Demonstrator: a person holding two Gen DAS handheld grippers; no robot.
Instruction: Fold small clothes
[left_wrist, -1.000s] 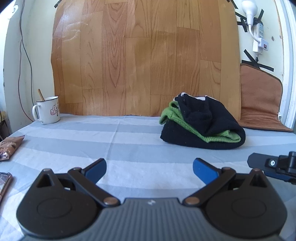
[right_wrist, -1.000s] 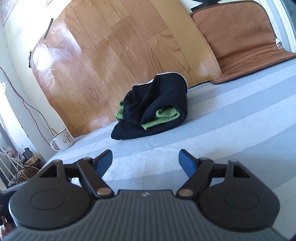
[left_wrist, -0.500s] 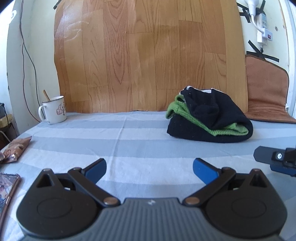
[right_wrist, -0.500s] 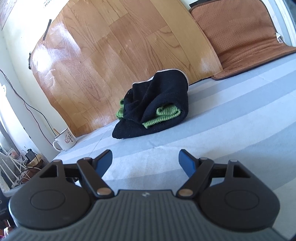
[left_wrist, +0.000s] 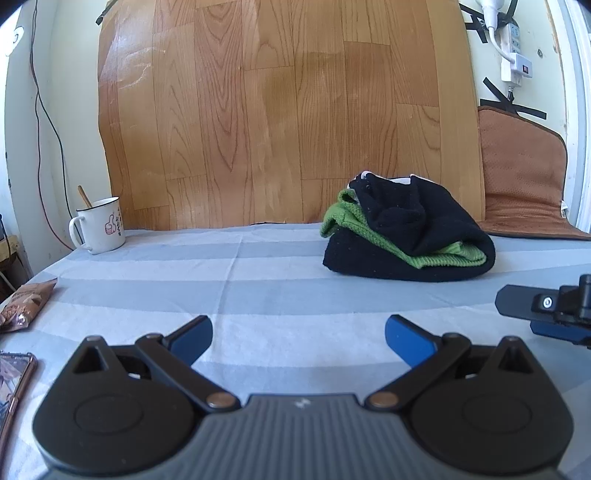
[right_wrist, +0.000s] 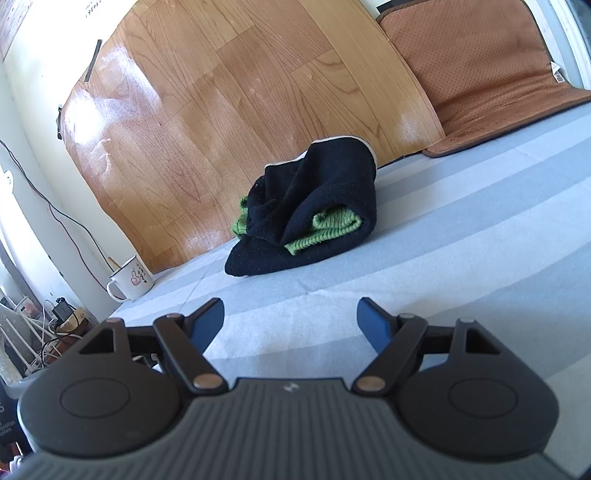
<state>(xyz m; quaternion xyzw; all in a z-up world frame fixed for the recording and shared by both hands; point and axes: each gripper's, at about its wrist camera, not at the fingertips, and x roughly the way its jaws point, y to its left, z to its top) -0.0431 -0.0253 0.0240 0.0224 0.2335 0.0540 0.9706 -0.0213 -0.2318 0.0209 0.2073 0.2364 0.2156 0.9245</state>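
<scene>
A folded bundle of small clothes, black with a green knit layer showing, lies on the blue-and-white striped cloth near the wooden back panel. The right wrist view shows the same clothes bundle ahead and slightly left. My left gripper is open, low over the cloth and well short of the bundle, with nothing between its blue fingers. My right gripper is open too, empty, tilted, and apart from the bundle. Part of the right gripper shows at the right edge of the left wrist view.
A white enamel mug with a stick in it stands at the back left. A snack packet and a phone lie at the left edge. A brown cushion leans at the back right. Cables and clutter sit beyond the table's left side.
Both grippers have drifted slightly, so the bundle sits a little differently in each view. Both stay open and empty; the clothes have not moved.
</scene>
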